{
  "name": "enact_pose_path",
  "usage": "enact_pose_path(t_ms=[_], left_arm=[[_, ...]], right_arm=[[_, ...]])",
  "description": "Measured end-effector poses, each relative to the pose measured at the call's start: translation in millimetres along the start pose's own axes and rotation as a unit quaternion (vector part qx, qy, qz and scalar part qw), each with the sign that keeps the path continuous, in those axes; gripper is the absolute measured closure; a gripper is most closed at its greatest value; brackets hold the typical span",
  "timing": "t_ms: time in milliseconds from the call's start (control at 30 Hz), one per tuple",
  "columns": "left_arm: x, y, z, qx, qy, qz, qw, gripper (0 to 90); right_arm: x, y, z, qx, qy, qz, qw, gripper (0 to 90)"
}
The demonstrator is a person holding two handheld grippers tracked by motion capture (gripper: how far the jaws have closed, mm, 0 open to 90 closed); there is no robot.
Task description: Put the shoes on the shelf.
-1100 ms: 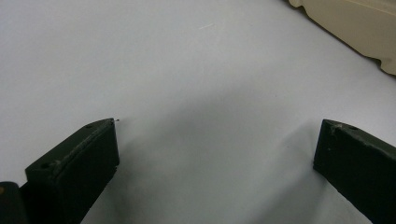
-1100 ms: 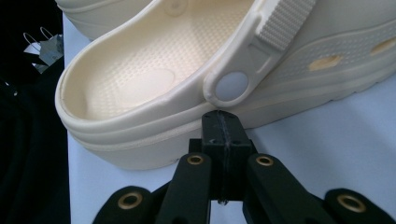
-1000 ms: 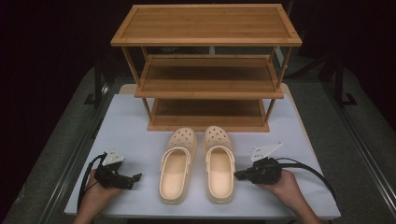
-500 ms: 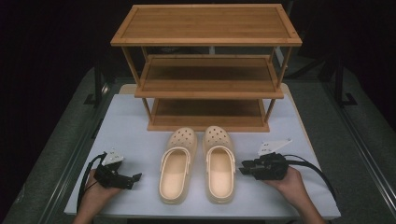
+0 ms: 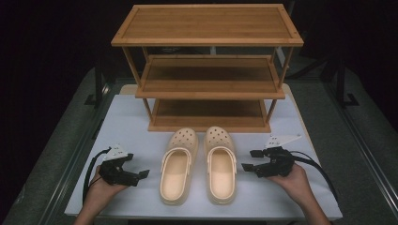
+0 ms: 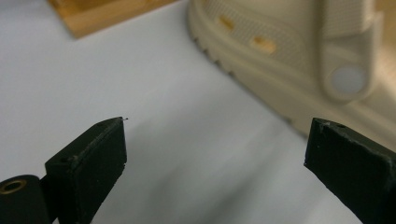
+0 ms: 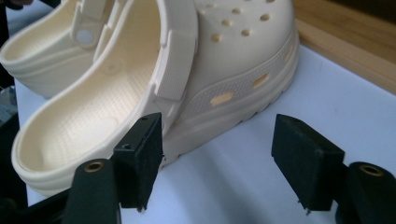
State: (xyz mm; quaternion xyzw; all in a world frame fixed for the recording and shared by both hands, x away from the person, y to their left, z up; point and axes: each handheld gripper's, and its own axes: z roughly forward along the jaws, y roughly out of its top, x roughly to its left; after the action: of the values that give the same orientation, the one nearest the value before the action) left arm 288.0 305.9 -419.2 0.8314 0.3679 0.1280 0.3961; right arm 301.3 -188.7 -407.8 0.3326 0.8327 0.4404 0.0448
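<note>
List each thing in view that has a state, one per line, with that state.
left clog: upright on the table, toe toward the rack, not held.
right clog: upright beside it, not held.
wooden rack: standing, all three shelves bare.
left gripper: open, nothing between its jaws.
right gripper: open, its jaws have just been opening, nothing between them.

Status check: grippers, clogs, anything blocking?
Left gripper open, empty. Right gripper jaws just opening, empty, beside the right clog. Both clogs flat on the table, untouched. Rack ahead; path clear.
</note>
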Motion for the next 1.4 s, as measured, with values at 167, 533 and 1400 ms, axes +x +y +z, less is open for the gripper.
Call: enact_pose_path(t_ms=[167,533,1400], left_arm=[[-8.4,15.7,0.6,-0.011,-0.016,0.013,0.9997,5.0],[-19.6,46.3,7.5,-0.031,-0.043,0.042,0.9977,6.1],[-35.3,74.6,55.4,-0.003,-0.039,0.105,0.9937,41.6]], right_arm=[[-0.4,7.2,-3.7,-0.003,-0.004,0.001,1.0000,29.5],[7.9,29.1,-0.8,-0.020,0.001,-0.020,0.9996,29.4],[16.9,48.5,44.6,0.009,-0.002,-0.061,0.9981,49.5]])
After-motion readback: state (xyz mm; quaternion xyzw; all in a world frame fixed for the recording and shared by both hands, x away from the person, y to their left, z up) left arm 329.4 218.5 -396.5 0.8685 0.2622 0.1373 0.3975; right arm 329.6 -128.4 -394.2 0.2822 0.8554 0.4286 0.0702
